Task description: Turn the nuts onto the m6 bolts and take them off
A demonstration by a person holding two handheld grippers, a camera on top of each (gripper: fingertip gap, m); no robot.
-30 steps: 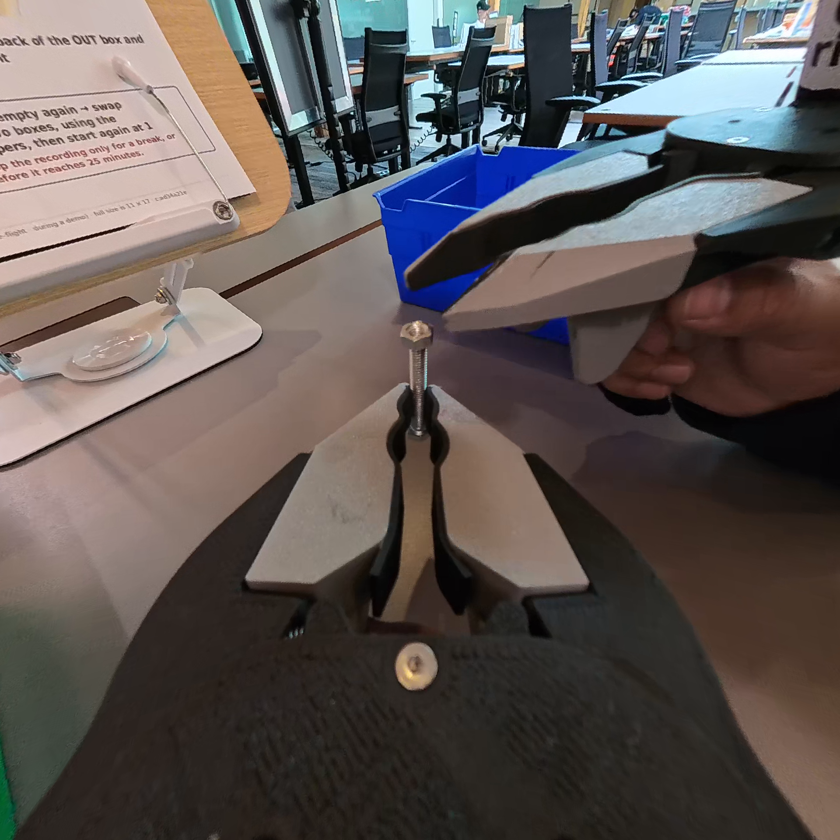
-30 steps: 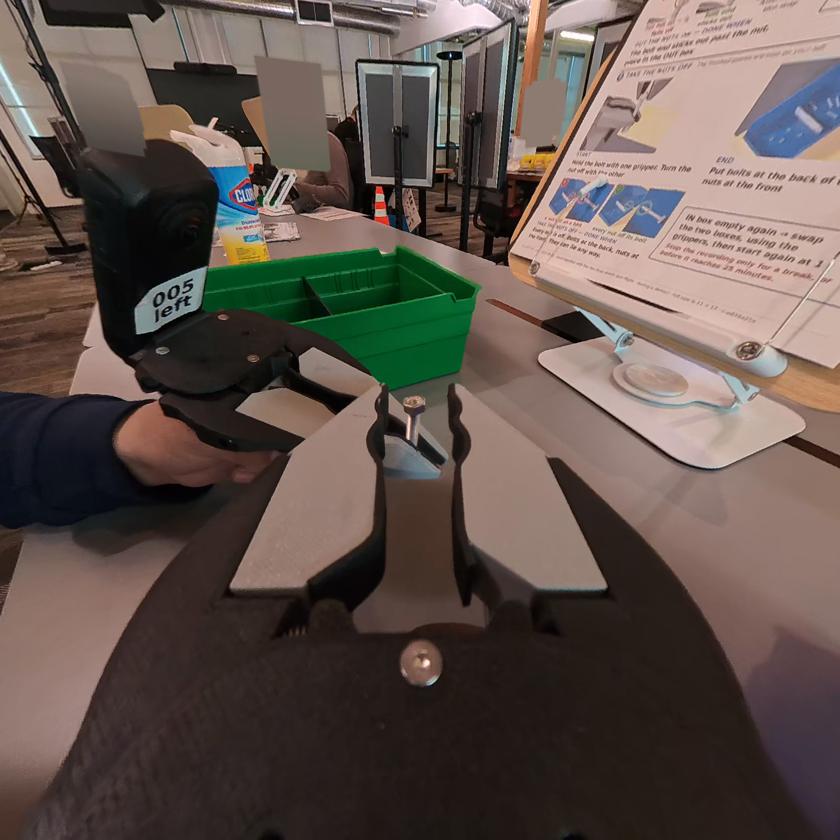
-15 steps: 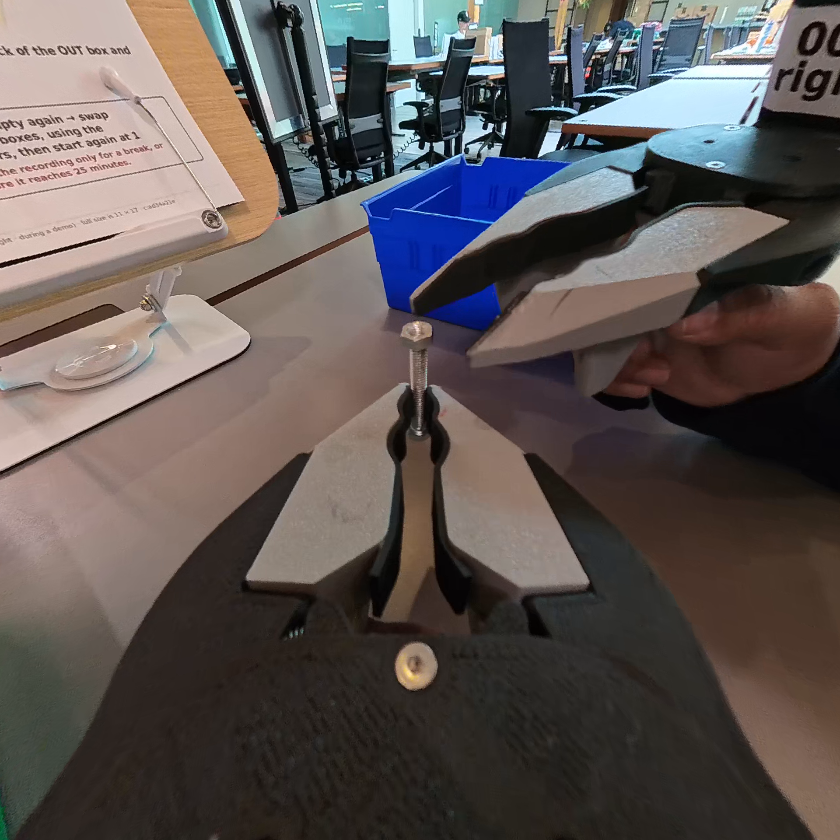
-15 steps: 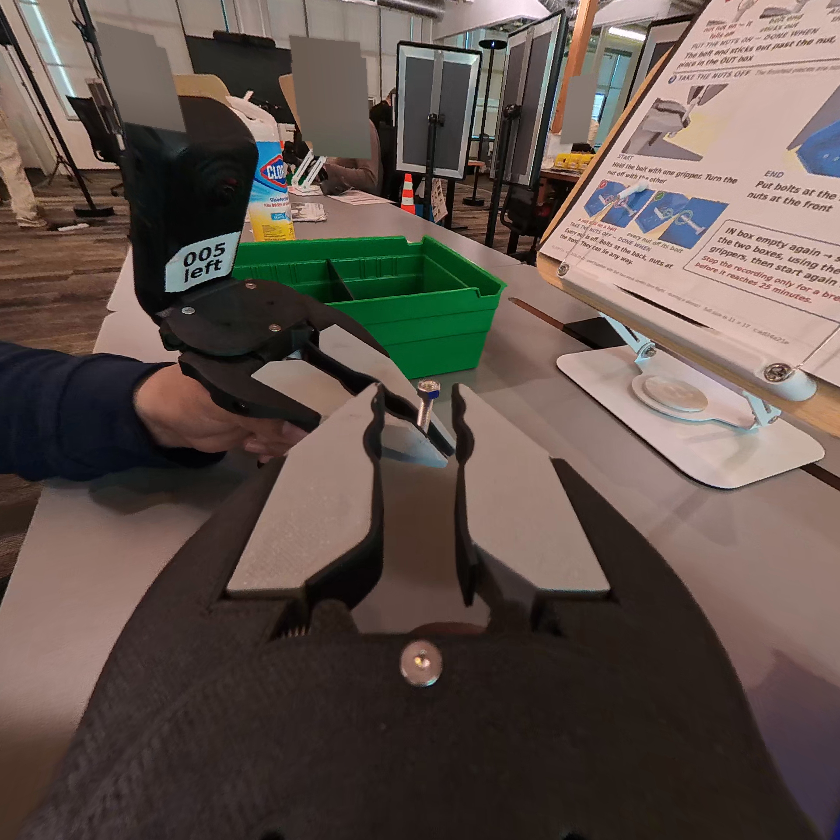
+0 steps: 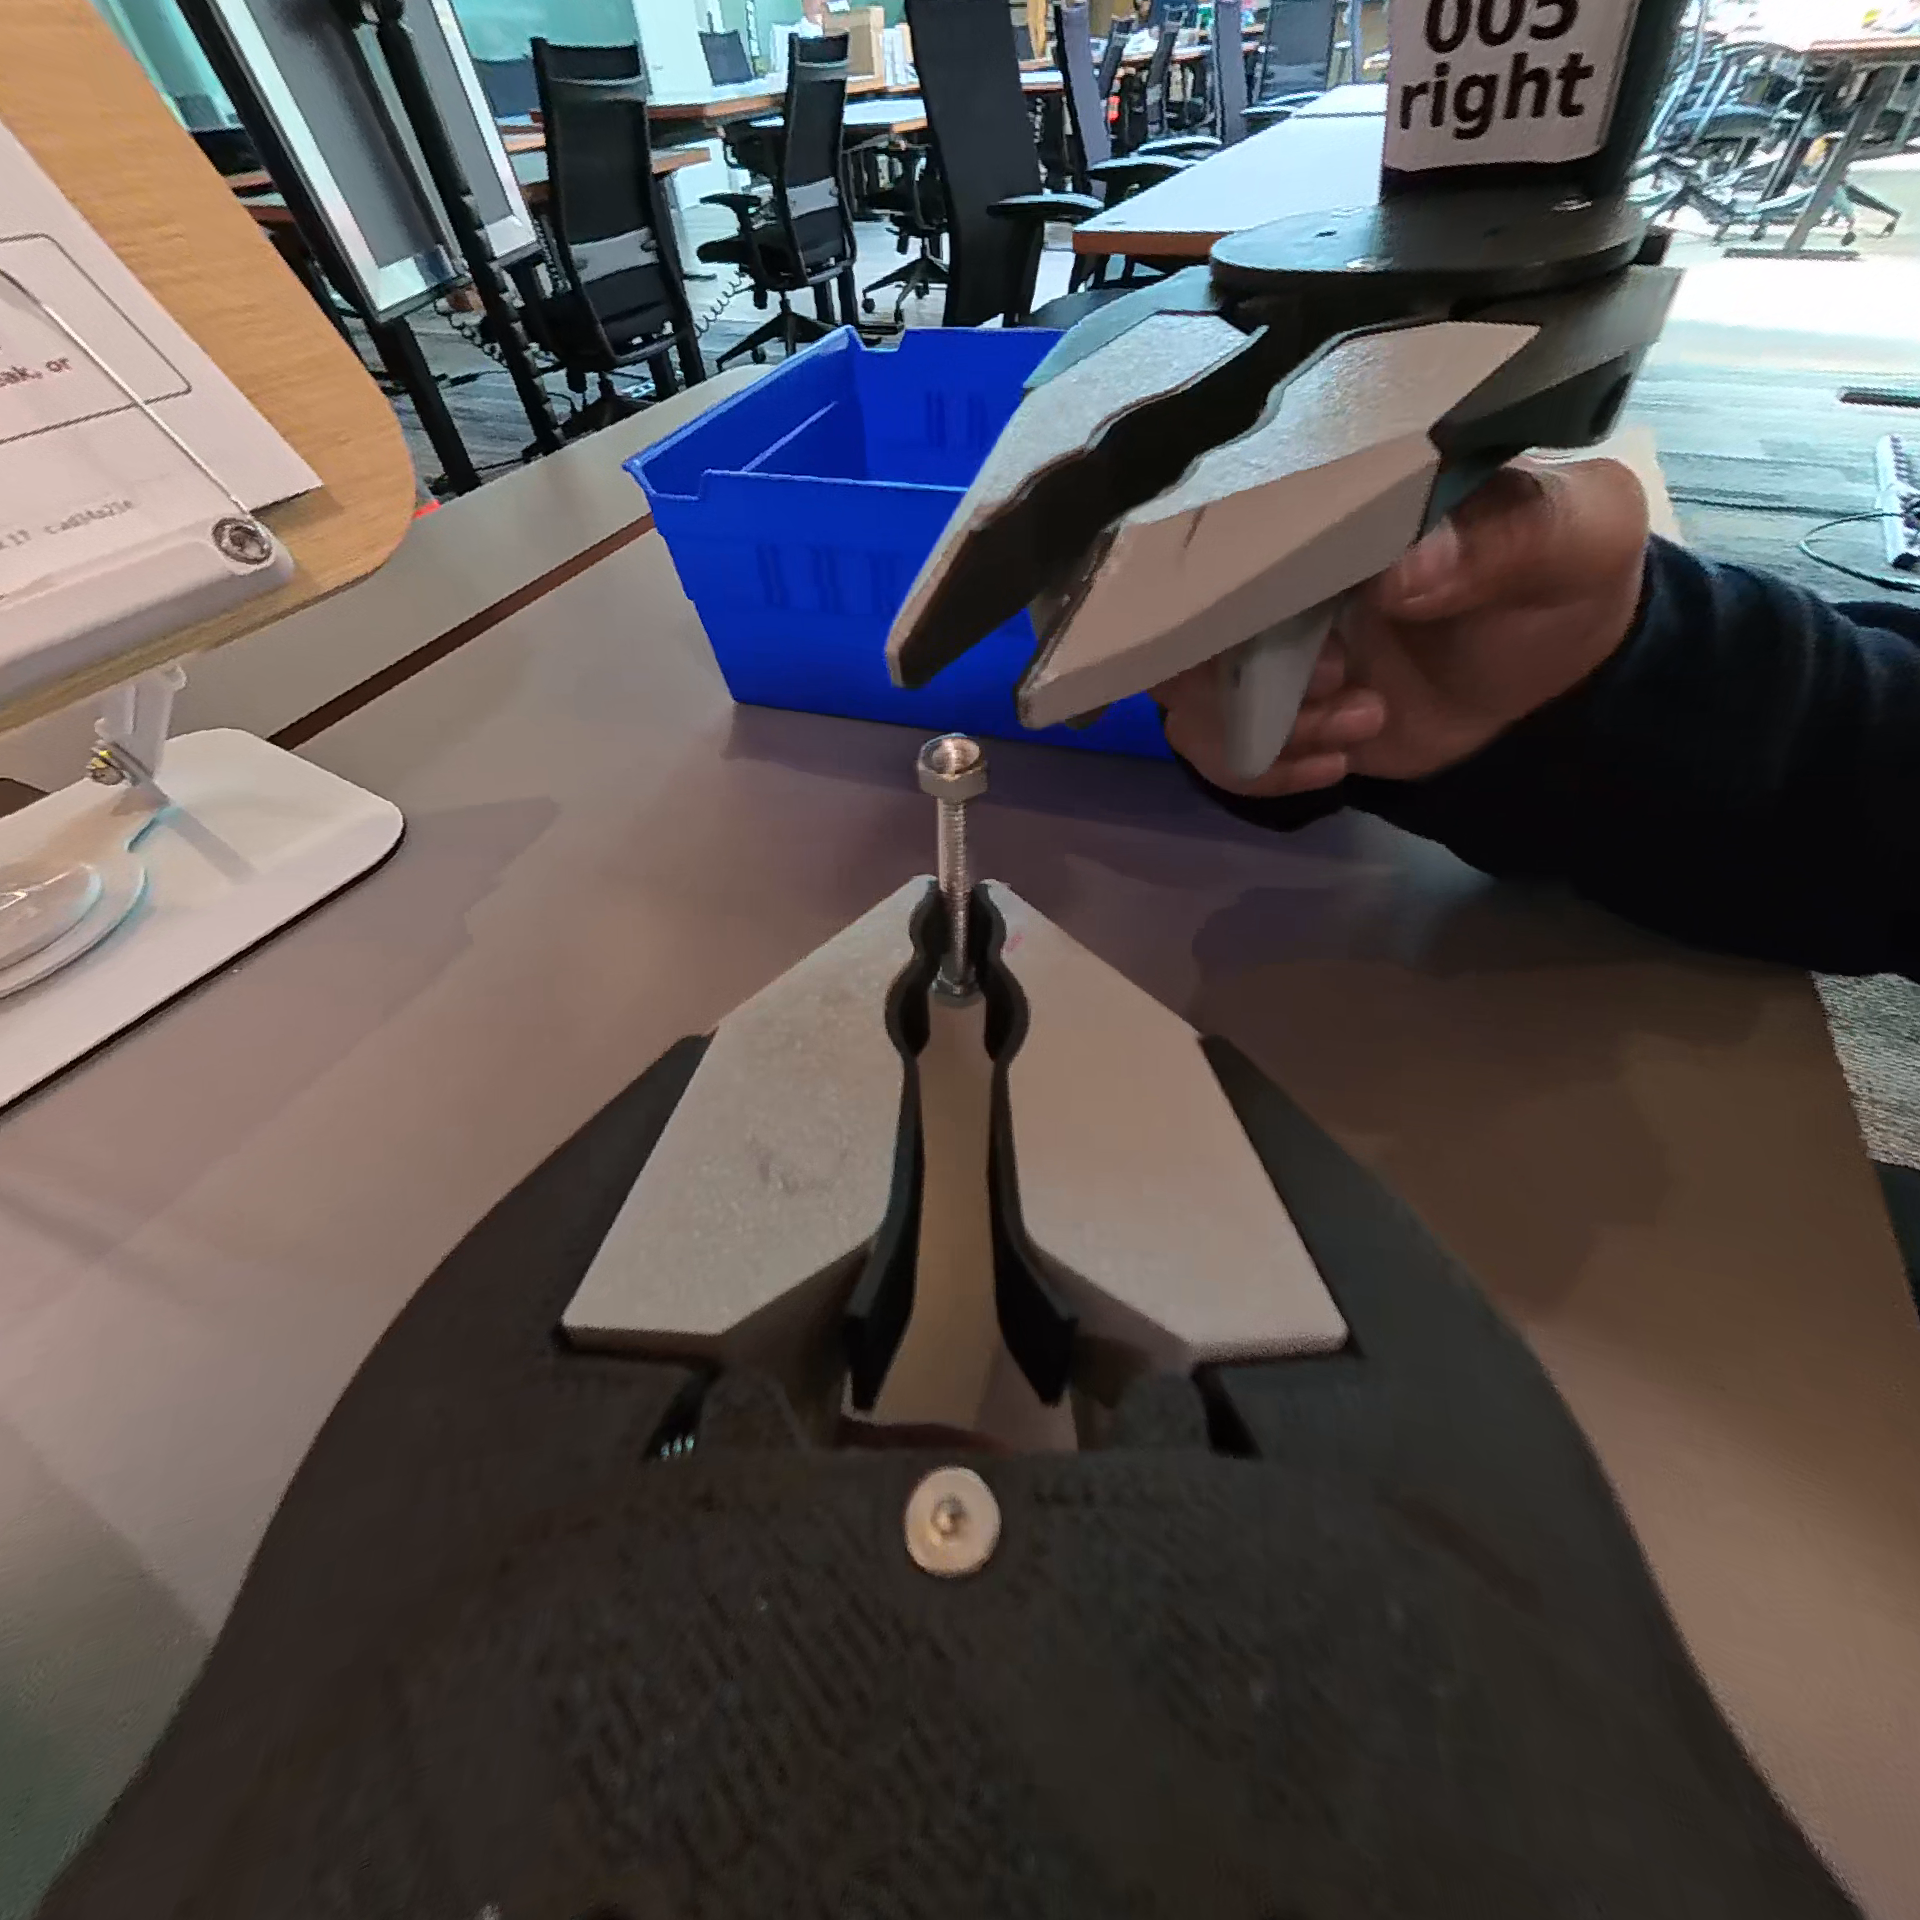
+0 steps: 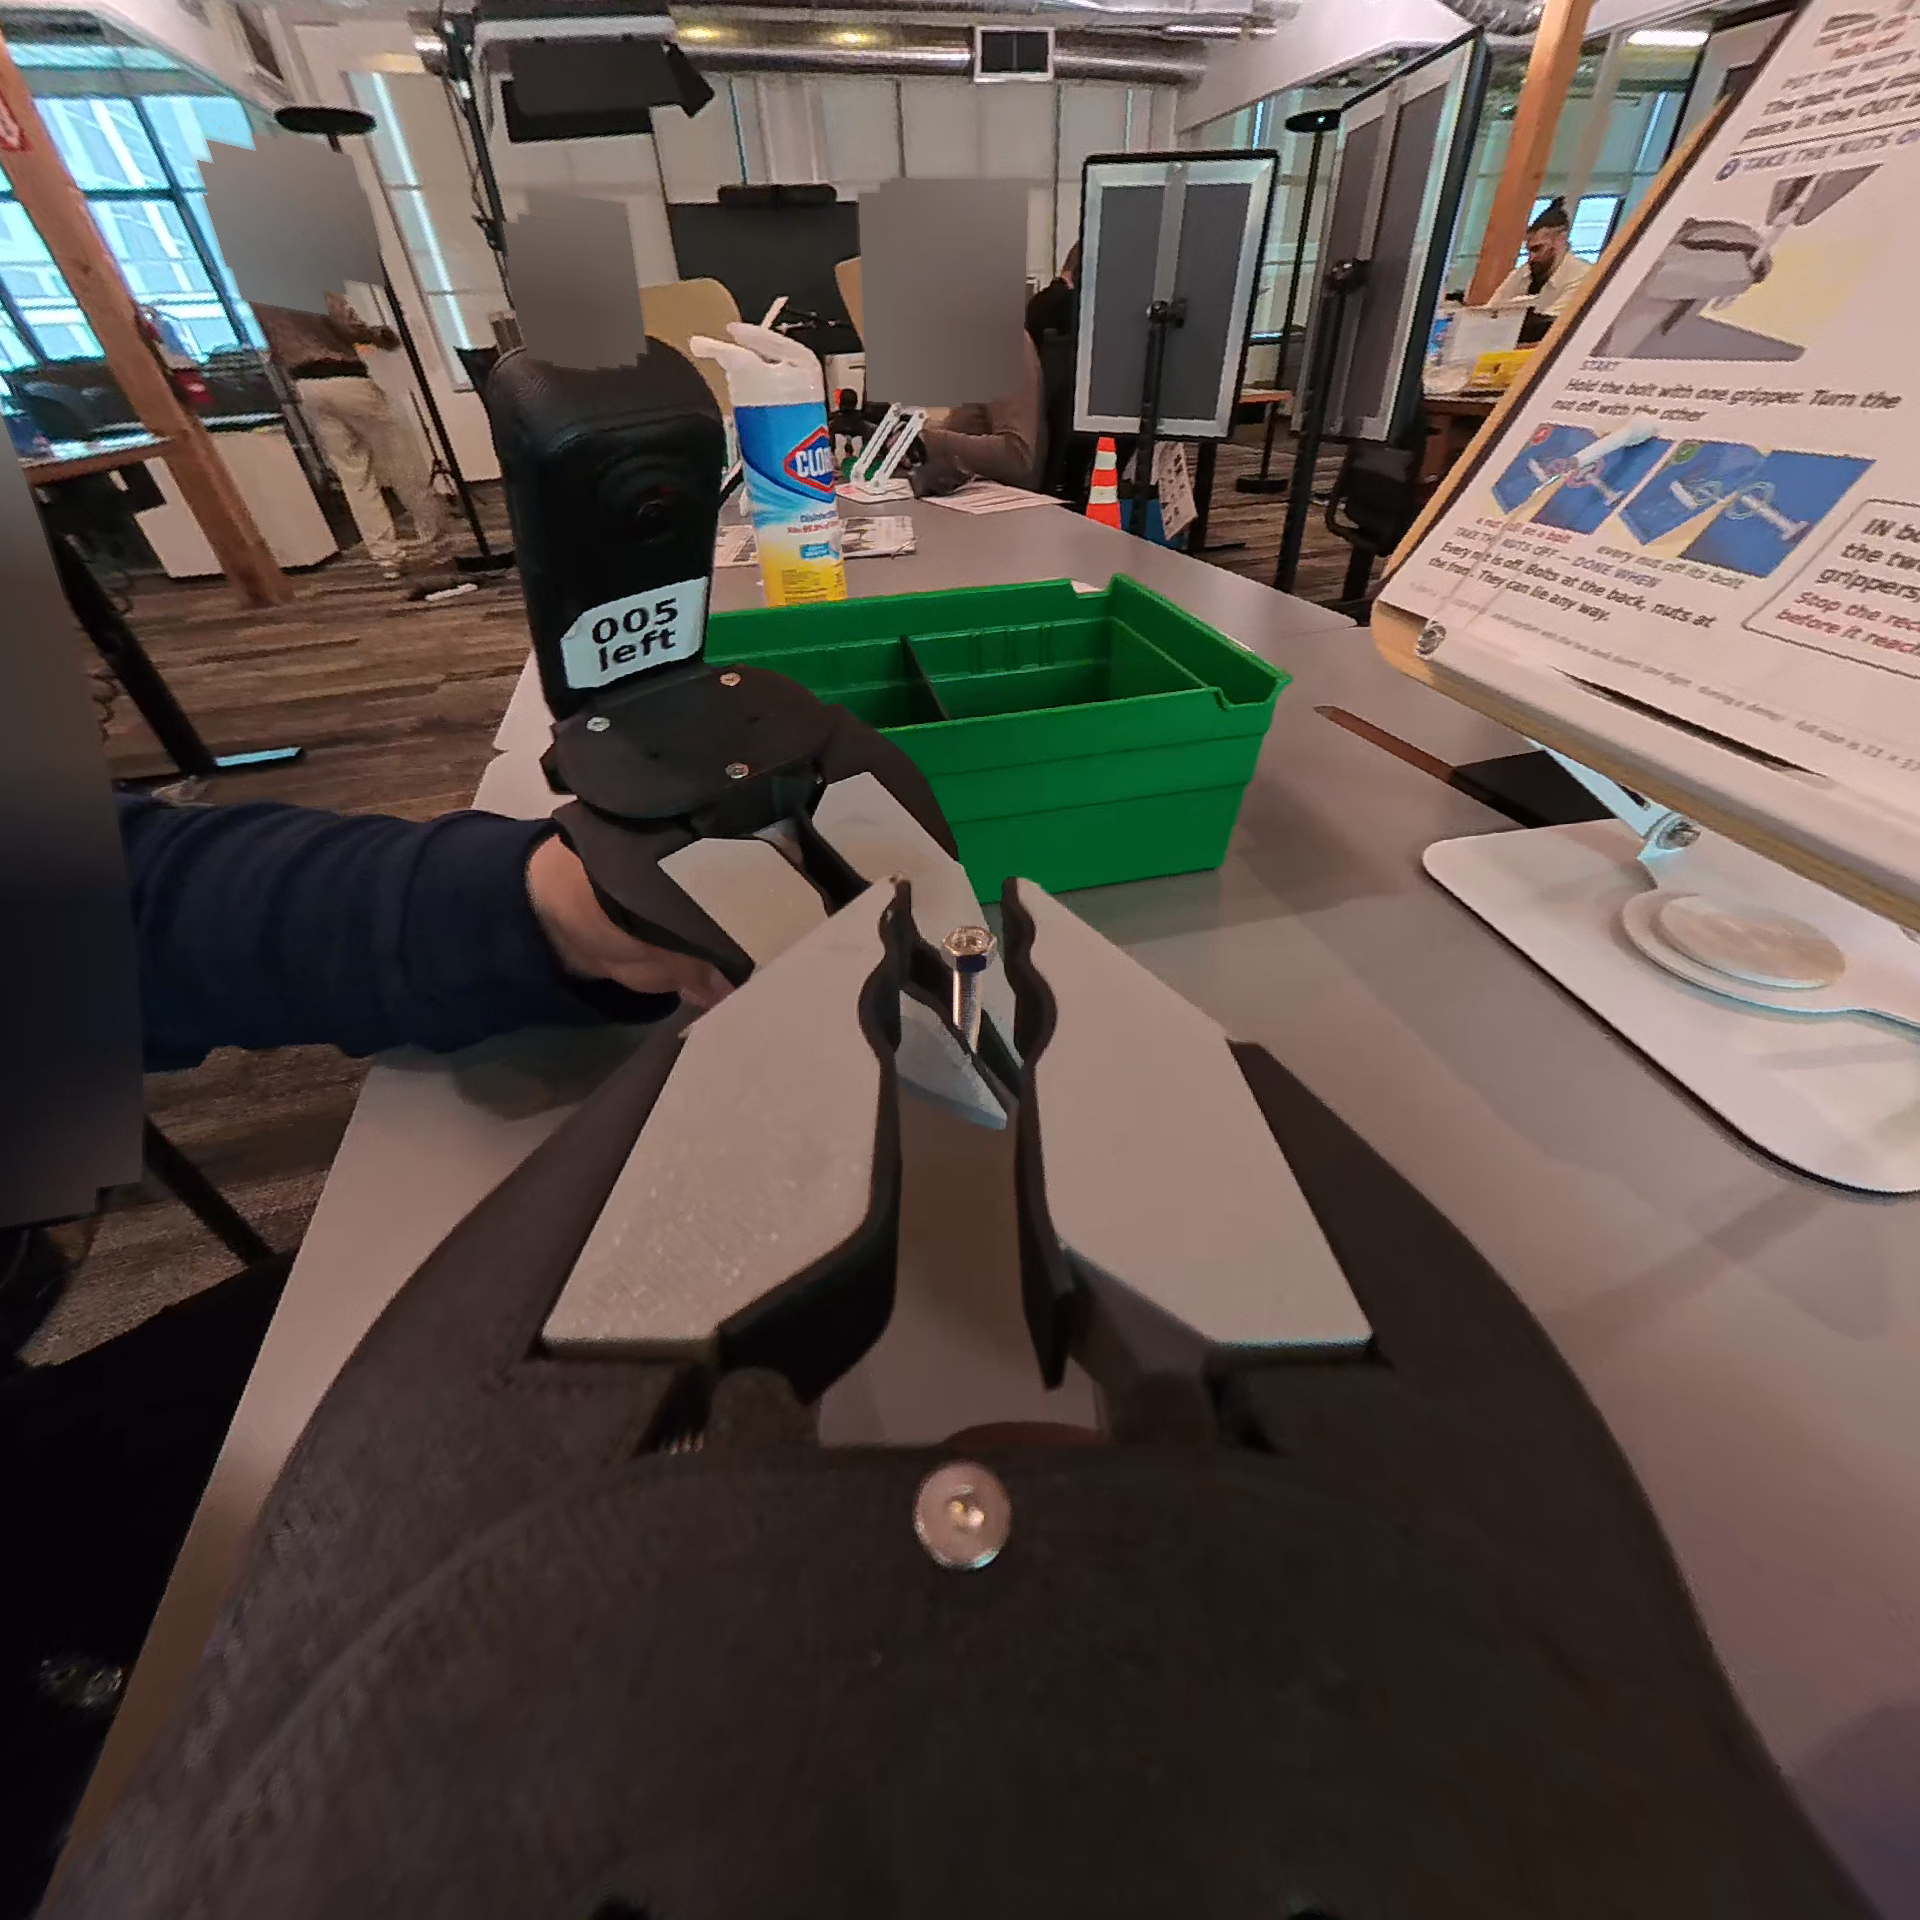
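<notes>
In the left wrist view the left gripper (image 5: 954, 914) pinches the lower shank of a bolt (image 5: 951, 831) standing upright, head up, over the grey table (image 5: 520, 935); the right gripper (image 5: 966, 675), jaws narrowly parted and empty, hangs just above and behind the head, before the blue bin (image 5: 821, 540). In the right wrist view the right gripper (image 6: 956, 914) frames the bolt (image 6: 966, 982) with open room either side, the green bin (image 6: 1091, 790) behind.

Open air around the bolt (image 5: 953, 831); blue bin (image 5: 831, 540) stands behind.
</notes>
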